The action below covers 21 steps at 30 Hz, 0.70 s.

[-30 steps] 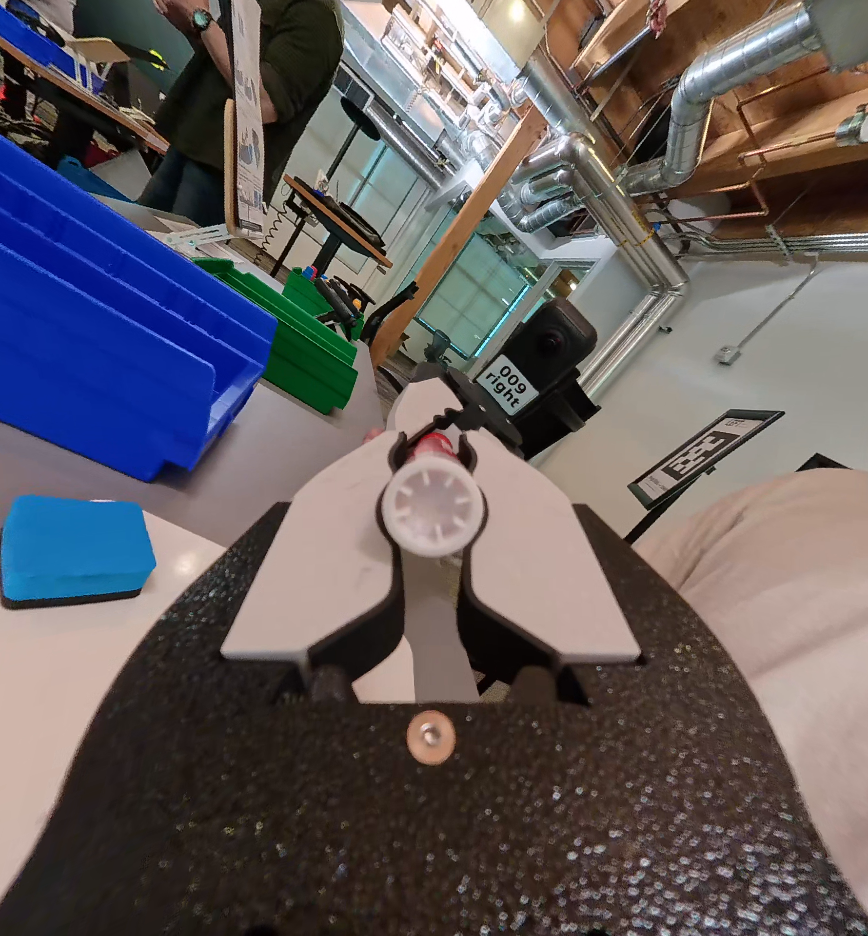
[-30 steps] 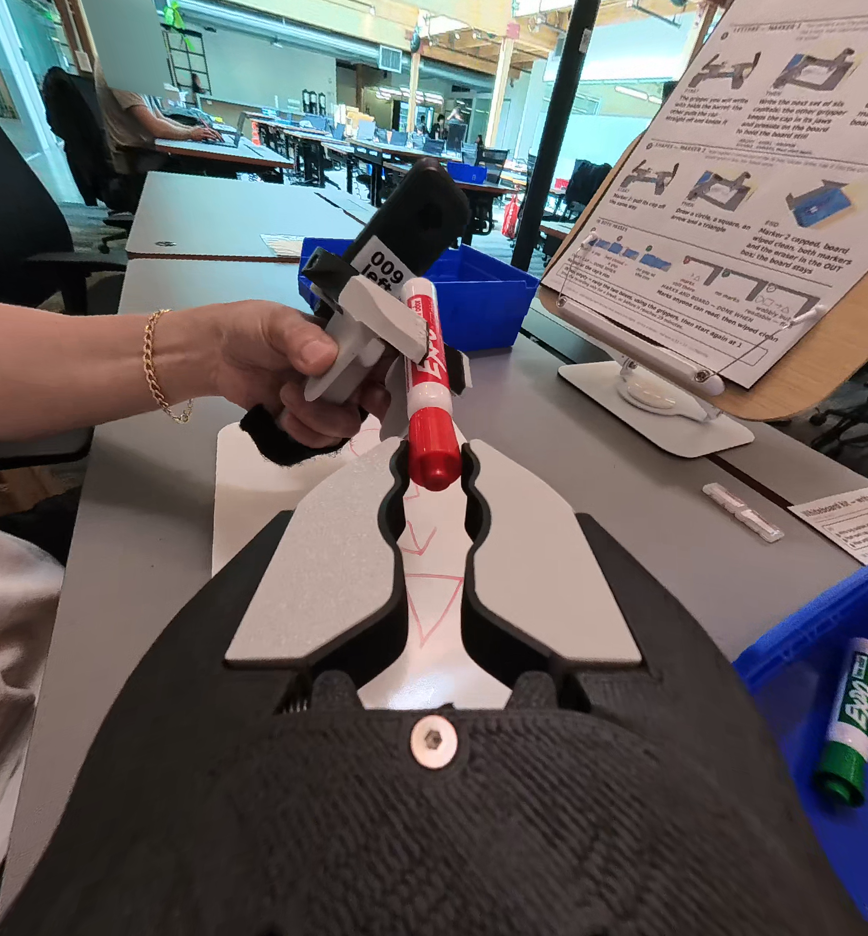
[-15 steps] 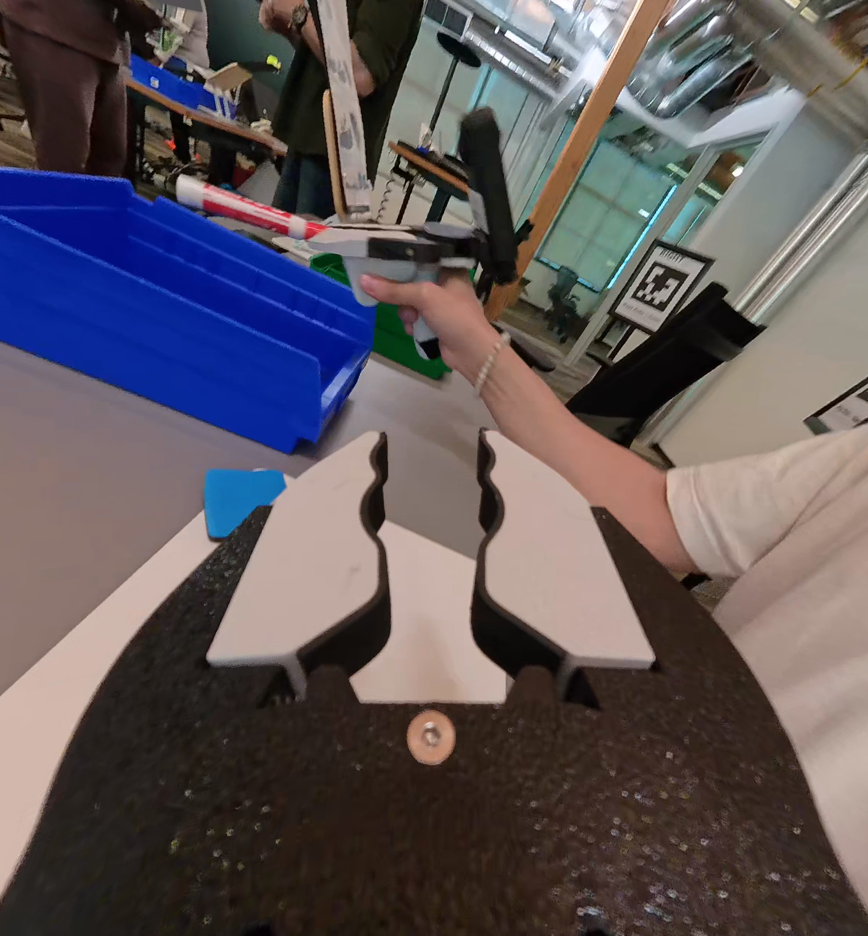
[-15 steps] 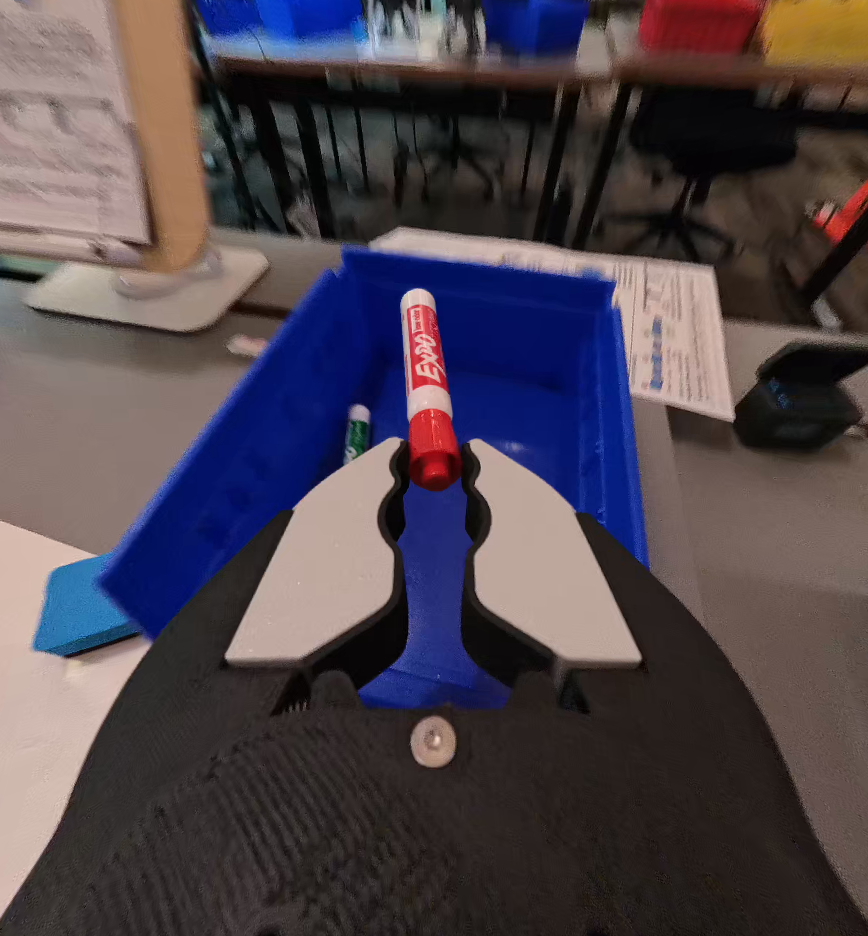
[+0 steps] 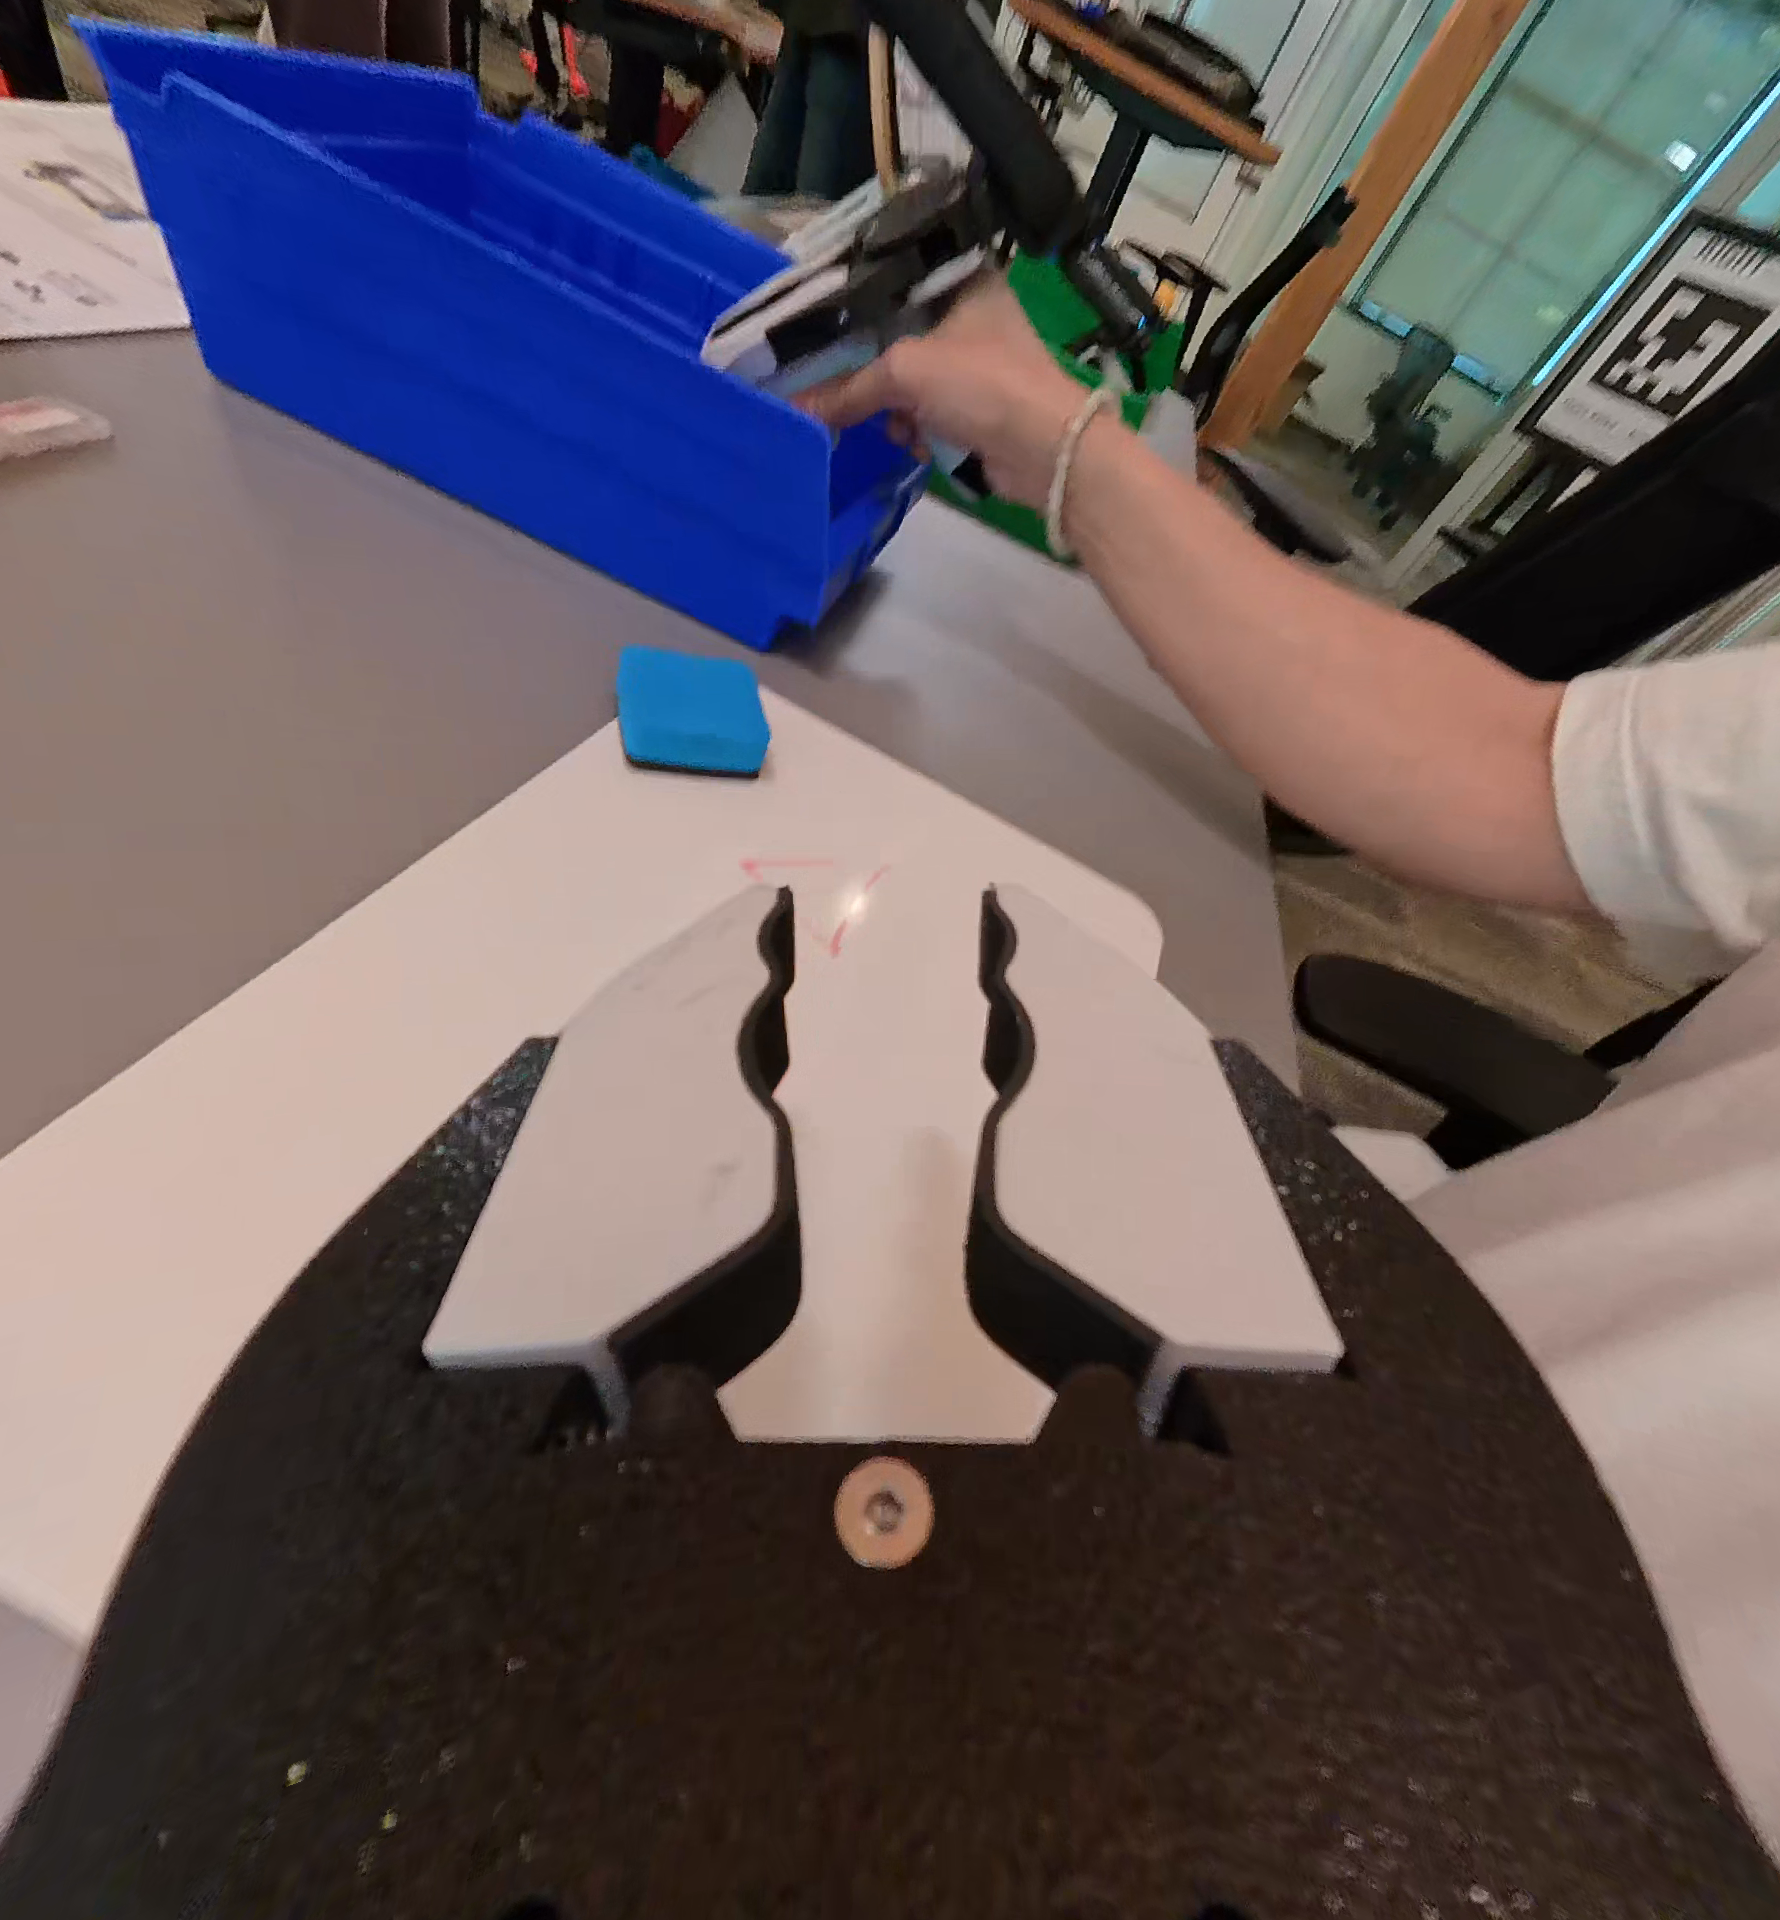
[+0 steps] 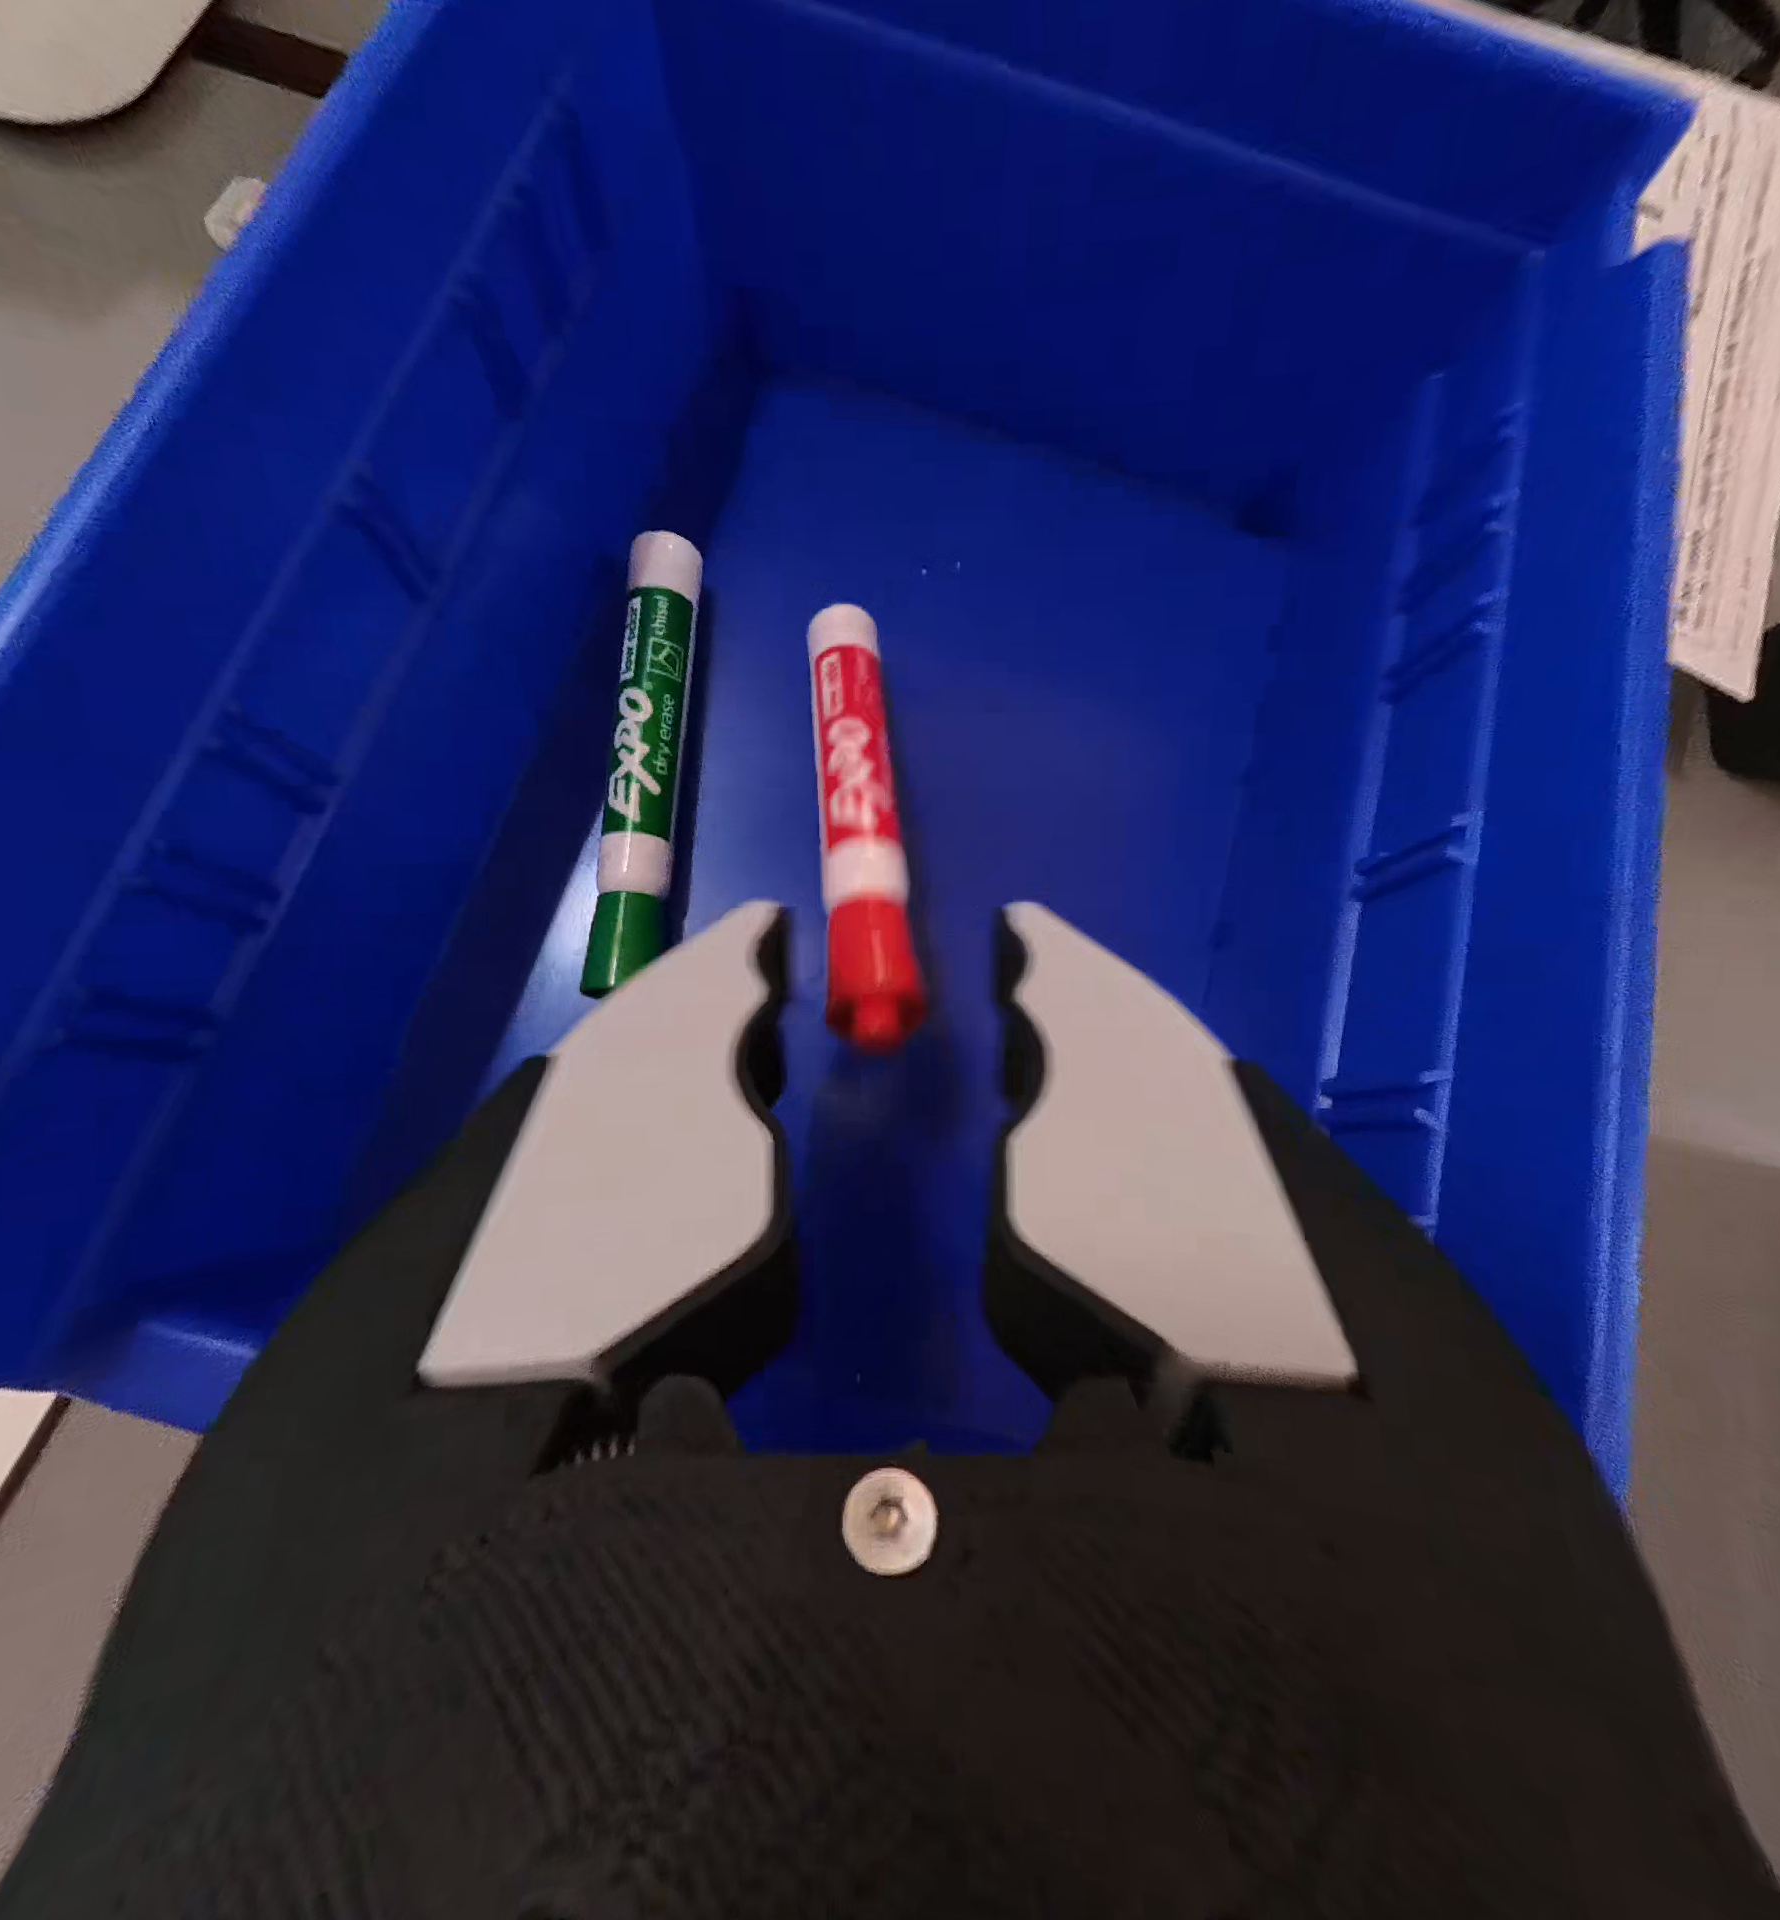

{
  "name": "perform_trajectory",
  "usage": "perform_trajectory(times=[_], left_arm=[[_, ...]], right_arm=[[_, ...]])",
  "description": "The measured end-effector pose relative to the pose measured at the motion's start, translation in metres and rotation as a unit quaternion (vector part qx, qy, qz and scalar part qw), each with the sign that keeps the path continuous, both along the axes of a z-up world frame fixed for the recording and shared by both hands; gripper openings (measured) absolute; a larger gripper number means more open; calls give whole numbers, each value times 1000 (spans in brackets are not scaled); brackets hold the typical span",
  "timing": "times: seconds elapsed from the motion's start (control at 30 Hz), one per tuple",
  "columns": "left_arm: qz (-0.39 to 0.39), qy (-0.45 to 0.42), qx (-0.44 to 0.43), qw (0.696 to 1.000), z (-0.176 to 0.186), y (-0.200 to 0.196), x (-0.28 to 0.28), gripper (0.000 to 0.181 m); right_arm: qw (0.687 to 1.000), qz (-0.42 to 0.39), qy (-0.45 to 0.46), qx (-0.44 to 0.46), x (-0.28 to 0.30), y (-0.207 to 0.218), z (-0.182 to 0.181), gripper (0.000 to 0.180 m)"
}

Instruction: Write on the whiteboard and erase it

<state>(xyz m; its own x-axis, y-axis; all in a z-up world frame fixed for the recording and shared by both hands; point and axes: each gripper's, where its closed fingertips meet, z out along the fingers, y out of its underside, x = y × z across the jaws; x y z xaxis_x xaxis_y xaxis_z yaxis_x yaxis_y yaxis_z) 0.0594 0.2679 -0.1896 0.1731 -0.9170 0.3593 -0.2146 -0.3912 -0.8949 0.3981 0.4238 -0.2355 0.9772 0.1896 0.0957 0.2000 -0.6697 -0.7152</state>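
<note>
While the right gripper [image 6: 891, 961] hung open and empty over the blue bin [image 6: 1488, 727], the red marker [image 6: 860, 821] lay loose in it beside a green marker [image 6: 647, 758]. Writing looked done, so the eraser [image 5: 692, 710] mattered next: it sat on the whiteboard's [image 5: 366, 1039] far corner, ahead and slightly left of the left gripper [image 5: 886, 904], which was open, empty and nearer.

A grey table [image 5: 242, 644] carries a white whiteboard [image 5: 450, 987], a blue bin [image 5: 512, 343] and printed sheets [image 5: 24, 239].
</note>
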Motion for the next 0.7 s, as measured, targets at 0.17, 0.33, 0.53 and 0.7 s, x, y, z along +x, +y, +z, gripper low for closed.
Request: perform_trajectory(times=[0.17,0.33,0.53,0.7], left_arm=[[-39,51,-9,998,-25,-19,-37,43],[-29,135,37,990,-60,-20,-75,41],[-53,206,41,976,-89,-27,-82,36],[-66,222,48,972,-93,-30,-82,37]], right_arm=[[989,119,16,90,-71,-39,76,62],[970,235,7,61,-176,-93,65,61],[983,178,-34,-2,-197,-83,-4,69],[987,153,24,-40,-201,-74,-23,69]])
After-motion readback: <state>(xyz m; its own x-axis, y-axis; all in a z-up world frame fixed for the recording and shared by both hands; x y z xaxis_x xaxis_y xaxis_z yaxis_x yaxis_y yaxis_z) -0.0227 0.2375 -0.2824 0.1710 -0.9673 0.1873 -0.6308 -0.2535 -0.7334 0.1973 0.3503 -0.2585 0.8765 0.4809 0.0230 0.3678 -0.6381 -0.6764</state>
